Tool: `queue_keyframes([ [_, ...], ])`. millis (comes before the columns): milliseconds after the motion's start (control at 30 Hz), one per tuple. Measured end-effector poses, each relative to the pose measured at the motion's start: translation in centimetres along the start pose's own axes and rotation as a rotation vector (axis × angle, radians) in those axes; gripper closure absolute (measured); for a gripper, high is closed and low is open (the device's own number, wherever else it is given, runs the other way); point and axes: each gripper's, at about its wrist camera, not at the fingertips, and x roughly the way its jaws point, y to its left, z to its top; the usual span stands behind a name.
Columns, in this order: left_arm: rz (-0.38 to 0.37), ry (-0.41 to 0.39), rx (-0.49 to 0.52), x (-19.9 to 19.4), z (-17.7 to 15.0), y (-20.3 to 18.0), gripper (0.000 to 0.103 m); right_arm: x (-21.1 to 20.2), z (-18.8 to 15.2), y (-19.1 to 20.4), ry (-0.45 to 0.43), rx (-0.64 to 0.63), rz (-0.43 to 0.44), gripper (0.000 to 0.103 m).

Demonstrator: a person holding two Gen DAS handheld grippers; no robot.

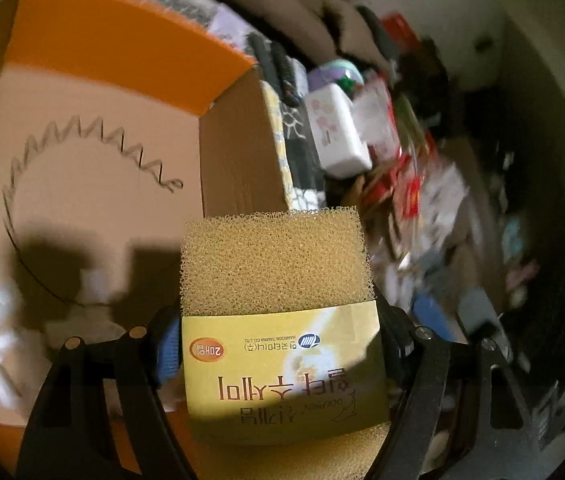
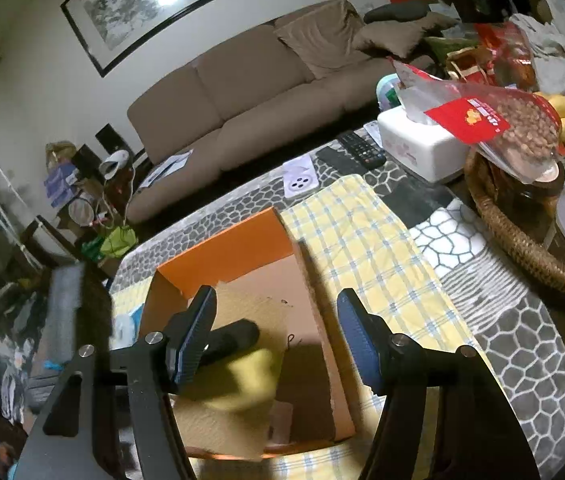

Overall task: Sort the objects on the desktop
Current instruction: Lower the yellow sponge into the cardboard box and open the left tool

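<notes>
Between the left tongs (image 1: 278,344), clamped on its banded end, sits the yellow sponge (image 1: 278,272), coarse foam in a printed paper sleeve, held over the orange-rimmed cardboard box (image 1: 94,152); I judge the next move is lowering and releasing it inside, while the right tongs (image 2: 278,340) hover apart and empty above that box on the bench (image 2: 522,340)

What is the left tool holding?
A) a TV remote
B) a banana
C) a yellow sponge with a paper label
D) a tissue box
C: in the left wrist view, the left tool grips a yellow sponge wrapped in a paper label, held over the open orange cardboard box.
</notes>
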Motion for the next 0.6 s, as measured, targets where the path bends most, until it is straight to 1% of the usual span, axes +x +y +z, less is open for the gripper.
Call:
queue_keyframes([
  [67,-0.059,-0.035,-0.096,0.5,-0.2,1.3,0.028,-0.1,0.1,-0.2,-0.003,0.004,0.002,0.038],
  [100,-0.076,-0.049,-0.124,0.8,-0.1,1.7,0.028,-0.1,0.1,-0.2,-0.004,0.005,0.002,0.038],
  [133,-0.110,-0.072,-0.166,1.0,-0.2,2.2,0.027,-0.1,0.1,-0.3,-0.005,0.008,0.003,0.038],
  [200,-0.146,-0.108,-0.237,1.6,-0.2,3.1,0.026,-0.1,0.2,-0.3,-0.007,0.011,0.005,0.038],
  [233,-0.177,-0.116,-0.291,2.1,-0.3,3.9,0.018,-0.1,0.2,-0.3,-0.008,0.012,0.006,0.038],
  [267,-0.203,-0.114,-0.309,2.4,-0.4,4.2,0.017,-0.2,0.2,-0.4,-0.009,0.013,0.006,0.038],
  [300,-0.233,-0.103,-0.312,2.7,-0.4,4.1,0.013,-0.2,0.2,-0.4,-0.010,0.014,0.006,0.038],
  [333,-0.233,-0.080,-0.292,3.0,-0.3,3.8,0.007,-0.2,0.2,-0.5,-0.011,0.016,0.006,0.038],
  [367,-0.207,-0.063,-0.257,3.1,-0.3,3.3,0.005,-0.2,0.3,-0.6,-0.010,0.017,0.007,0.038],
  [467,-0.182,-0.055,-0.198,2.4,-0.1,2.8,0.004,-0.1,0.3,-0.7,-0.010,0.016,0.005,0.038],
  [600,-0.167,-0.070,-0.159,0.2,0.3,2.8,0.005,-0.2,0.3,-0.7,-0.011,0.016,0.003,0.038],
])
